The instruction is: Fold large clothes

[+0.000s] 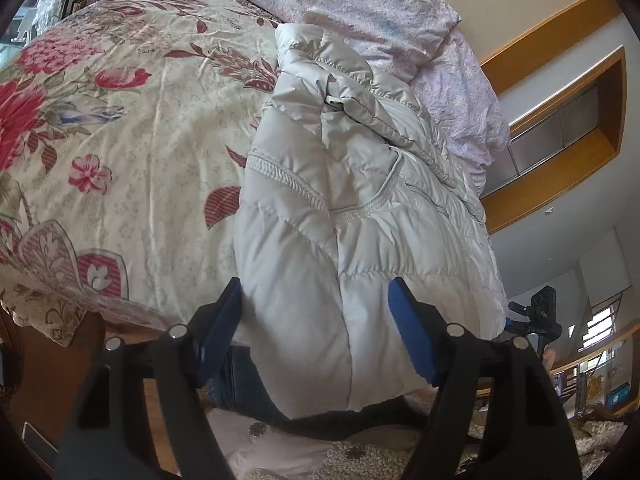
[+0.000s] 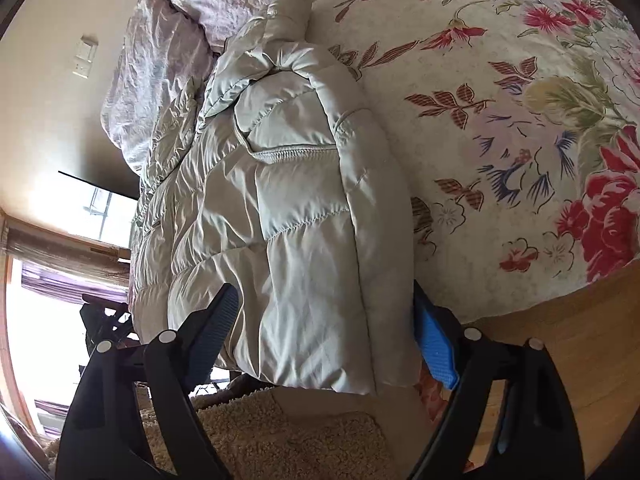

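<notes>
A bed [image 1: 132, 152] with a floral cover stands by a cream wall [image 2: 60, 20]. Daylight floods through a window [image 2: 24, 320]. A shaggy beige rug [image 2: 280, 432] covers the floor.

I count one pale puffer jacket [image 1: 344, 208], one floral quilt [image 1: 132, 152], and one crumpled lilac duvet [image 1: 360, 4]. Two grippers: left gripper [image 1: 316, 320], right gripper [image 2: 324, 328], two blue pads each. One shaggy beige rug [image 2: 280, 432]. One camera on a tripod [image 1: 540, 312]. One wall switch plate [image 2: 85, 56].
</notes>
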Available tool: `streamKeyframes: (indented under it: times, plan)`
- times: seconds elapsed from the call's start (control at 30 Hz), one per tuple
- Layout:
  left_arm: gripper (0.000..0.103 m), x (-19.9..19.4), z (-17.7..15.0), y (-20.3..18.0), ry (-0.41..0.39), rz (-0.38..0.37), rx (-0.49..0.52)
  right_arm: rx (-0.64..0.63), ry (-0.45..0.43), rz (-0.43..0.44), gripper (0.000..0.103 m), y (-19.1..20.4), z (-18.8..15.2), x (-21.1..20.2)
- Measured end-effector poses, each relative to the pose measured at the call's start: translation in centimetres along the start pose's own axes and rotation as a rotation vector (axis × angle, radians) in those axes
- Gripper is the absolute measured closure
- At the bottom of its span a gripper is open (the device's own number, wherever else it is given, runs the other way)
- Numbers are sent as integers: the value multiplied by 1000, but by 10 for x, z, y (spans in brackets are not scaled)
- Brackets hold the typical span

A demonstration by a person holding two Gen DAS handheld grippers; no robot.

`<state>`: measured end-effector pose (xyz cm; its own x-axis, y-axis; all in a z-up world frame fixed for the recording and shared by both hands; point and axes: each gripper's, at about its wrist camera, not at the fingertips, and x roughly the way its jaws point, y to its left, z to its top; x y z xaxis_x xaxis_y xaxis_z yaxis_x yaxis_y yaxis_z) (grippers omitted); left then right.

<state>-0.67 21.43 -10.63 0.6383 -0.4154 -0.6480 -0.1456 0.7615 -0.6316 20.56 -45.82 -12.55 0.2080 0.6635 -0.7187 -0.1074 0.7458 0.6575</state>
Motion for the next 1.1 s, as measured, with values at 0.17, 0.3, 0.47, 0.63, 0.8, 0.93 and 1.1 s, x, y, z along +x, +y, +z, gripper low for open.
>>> streamKeyframes:
  times: [0.17, 0.3, 0.47, 0.63, 0.8, 0.93, 1.1]
  plan:
    - [34, -1, -19, 7, 29, -80, -80, 17, -2, 93, 29, -6, -7, 1]
    - [44, 7, -33, 13, 48, -90, -123, 25, 2, 150, 34, -10, -8, 2]
    - [47, 10, -33, 18, 46, -106, -148, 37, 9, 162, 37, -15, -10, 3]
    - [49, 16, -34, 23, 58, -114, -178, 37, -5, 155, 37, -11, -12, 5]
    - [77, 7, -34, 16, 33, -115, -156, 25, -5, 114, 69, -1, -16, 11]
    - [87, -9, -29, 3, -23, -108, -114, -33, -49, 107, 81, 18, -17, 5]
    - [88, -28, -14, -10, -107, -114, -91, -127, -133, 80, 86, 50, -17, -9]
